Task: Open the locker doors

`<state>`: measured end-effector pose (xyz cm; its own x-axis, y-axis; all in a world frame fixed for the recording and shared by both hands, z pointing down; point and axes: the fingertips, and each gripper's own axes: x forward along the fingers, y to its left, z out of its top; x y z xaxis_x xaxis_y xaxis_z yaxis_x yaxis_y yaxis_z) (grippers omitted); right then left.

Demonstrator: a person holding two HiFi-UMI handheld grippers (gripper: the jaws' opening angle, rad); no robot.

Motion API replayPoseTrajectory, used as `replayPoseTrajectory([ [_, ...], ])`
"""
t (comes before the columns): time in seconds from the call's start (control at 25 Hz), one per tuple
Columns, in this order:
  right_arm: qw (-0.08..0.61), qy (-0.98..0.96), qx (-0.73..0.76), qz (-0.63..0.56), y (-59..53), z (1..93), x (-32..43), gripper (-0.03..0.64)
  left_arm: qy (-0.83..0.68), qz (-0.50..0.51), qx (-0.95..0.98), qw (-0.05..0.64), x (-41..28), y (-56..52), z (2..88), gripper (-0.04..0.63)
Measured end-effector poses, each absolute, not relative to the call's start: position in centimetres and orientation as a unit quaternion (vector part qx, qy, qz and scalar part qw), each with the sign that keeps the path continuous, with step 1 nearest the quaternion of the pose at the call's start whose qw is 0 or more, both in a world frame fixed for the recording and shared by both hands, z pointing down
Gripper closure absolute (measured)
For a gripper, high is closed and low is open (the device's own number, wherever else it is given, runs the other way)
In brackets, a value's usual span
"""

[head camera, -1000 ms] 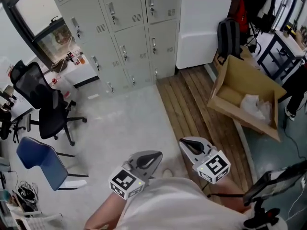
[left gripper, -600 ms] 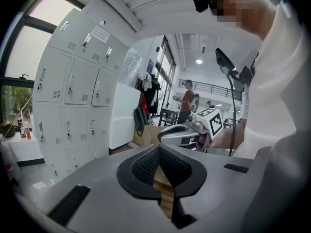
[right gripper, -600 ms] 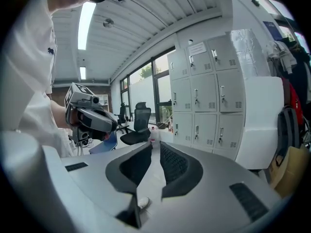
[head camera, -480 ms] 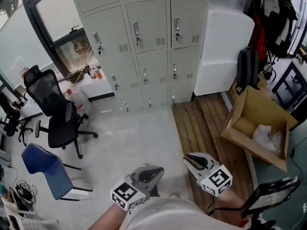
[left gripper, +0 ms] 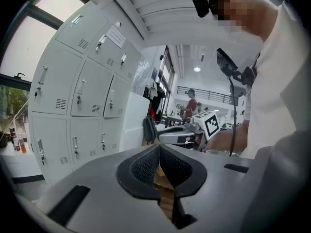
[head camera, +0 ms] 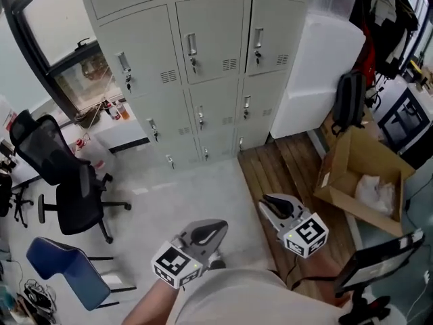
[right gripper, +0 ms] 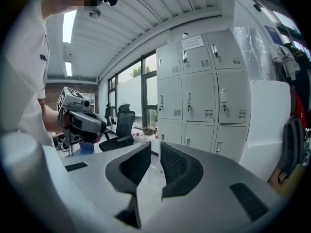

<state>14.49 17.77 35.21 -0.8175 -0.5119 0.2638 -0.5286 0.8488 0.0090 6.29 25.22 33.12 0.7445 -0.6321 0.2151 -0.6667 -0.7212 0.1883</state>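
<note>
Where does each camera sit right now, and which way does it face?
Head view: on the person's head, looking steeply down at the floor and lockers; the left hand-held gripper, right hand-held gripper and white shirt show.
Left gripper view: rides the left hand-held gripper, looking along its jaws, lockers at left; the shirt and right hand-held gripper show at right.
Right gripper view: rides the right hand-held gripper, facing the lockers; the left hand-held gripper shows at left.
Shared: all three show the lockers.
</note>
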Motion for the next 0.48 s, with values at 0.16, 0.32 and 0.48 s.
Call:
replayPoseTrajectory([
  [0.16, 0.129, -0.946, 0.293, 0.041, 12.6, 36.4, 10.9, 0.594, -0.347, 0.073, 0.926, 0.129, 2.2, 21.0, 34.1, 0.583],
  [0.32, 0.129, -0.94, 0.308, 0.07, 7.6, 37.8, 9.6, 0.592, -0.337, 0.072, 0.927, 0.145, 1.1, 16.8, 35.5, 0.583],
  [0.48, 0.141, -0.933, 0.323, 0.075, 0.9, 40.1, 10.3, 0.591, -0.329, 0.066, 0.93, 0.151, 2.0, 11.6, 36.5, 0.583],
])
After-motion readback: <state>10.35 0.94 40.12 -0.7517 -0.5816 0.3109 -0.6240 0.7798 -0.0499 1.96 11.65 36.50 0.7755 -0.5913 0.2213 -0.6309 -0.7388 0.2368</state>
